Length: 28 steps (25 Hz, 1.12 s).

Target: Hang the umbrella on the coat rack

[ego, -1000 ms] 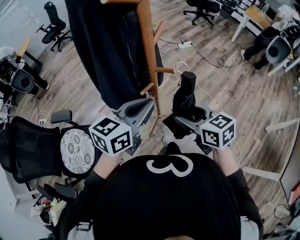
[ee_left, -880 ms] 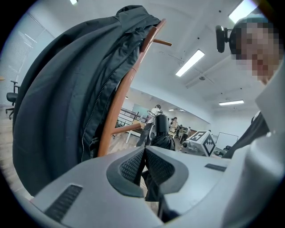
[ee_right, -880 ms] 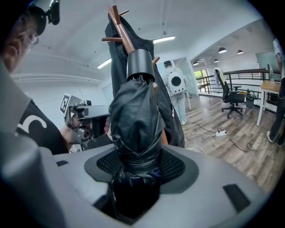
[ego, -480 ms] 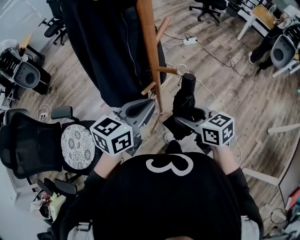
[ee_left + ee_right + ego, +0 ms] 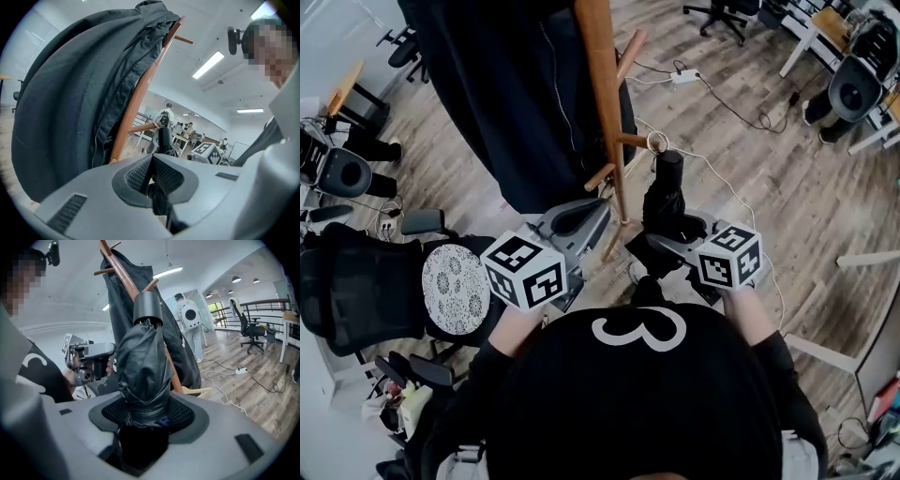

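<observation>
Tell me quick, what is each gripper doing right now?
Left gripper: closed, empty.
Right gripper: closed on the folded black umbrella.

**Item 1.** Folded black fabric umbrella [image 5: 140, 357]: compact, with the canopy bunched and wrapped tight. A dark cylindrical handle [image 5: 147, 308] is uppermost and carries a thin pale wrist loop [image 5: 656, 142]. The umbrella is held upright between the jaws of the right gripper [image 5: 145, 411], which close on its lower wrapped part. Most of its length rises above them.

**Item 2.** Reddish-brown wooden coat rack [image 5: 602, 103]: a round pole with short pegs angled upward. It stands just beyond the right jaws, to their left, and ahead of the left gripper [image 5: 151, 157] jaws. One side peg [image 5: 630, 141] reaches toward the umbrella, its tip at the wrist loop. Whether the loop is over the peg cannot be told.
</observation>
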{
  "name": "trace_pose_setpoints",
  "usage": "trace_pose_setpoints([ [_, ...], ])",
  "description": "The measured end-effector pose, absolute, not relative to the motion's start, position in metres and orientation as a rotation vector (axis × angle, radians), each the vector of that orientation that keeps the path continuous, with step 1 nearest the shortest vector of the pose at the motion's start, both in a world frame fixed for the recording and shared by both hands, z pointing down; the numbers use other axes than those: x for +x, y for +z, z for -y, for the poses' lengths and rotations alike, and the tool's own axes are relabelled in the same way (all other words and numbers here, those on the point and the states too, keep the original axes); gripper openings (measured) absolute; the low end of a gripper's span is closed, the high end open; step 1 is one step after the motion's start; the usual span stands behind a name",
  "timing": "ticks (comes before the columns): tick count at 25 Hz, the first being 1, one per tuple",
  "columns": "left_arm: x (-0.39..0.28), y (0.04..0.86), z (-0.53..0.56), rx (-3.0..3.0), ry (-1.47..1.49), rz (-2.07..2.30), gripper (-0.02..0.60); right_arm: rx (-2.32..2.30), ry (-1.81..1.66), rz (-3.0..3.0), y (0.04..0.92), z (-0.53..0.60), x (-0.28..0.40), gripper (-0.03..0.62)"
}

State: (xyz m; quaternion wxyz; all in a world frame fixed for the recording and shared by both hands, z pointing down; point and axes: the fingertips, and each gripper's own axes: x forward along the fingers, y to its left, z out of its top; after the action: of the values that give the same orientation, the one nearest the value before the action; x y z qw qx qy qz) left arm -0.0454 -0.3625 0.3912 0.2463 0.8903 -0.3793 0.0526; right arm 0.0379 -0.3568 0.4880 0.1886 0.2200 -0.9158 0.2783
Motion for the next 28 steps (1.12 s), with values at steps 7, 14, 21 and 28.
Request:
trace_pose_setpoints([
  [7, -0.055, 0.396, 0.366, 2.402, 0.136, 1.070, 0.015, 0.570, 0.789, 2.556, 0.499, 0.365, 0.025, 0.264],
  [14, -0.065, 0.399, 0.367, 2.370, 0.128, 1.113, 0.015, 0.512, 0.814, 2.543, 0.510, 0.371, 0.010, 0.264],
  [21, -0.074, 0.398, 0.368, 2.357, 0.123, 1.147, 0.015, 0.525, 0.782, 2.520, 0.522, 0.382, 0.001, 0.264],
  [28, -0.075, 0.403, 0.370, 2.333, 0.122, 1.162, 0.015, 0.539, 0.731, 2.478, 0.535, 0.392, 0.002, 0.264],
])
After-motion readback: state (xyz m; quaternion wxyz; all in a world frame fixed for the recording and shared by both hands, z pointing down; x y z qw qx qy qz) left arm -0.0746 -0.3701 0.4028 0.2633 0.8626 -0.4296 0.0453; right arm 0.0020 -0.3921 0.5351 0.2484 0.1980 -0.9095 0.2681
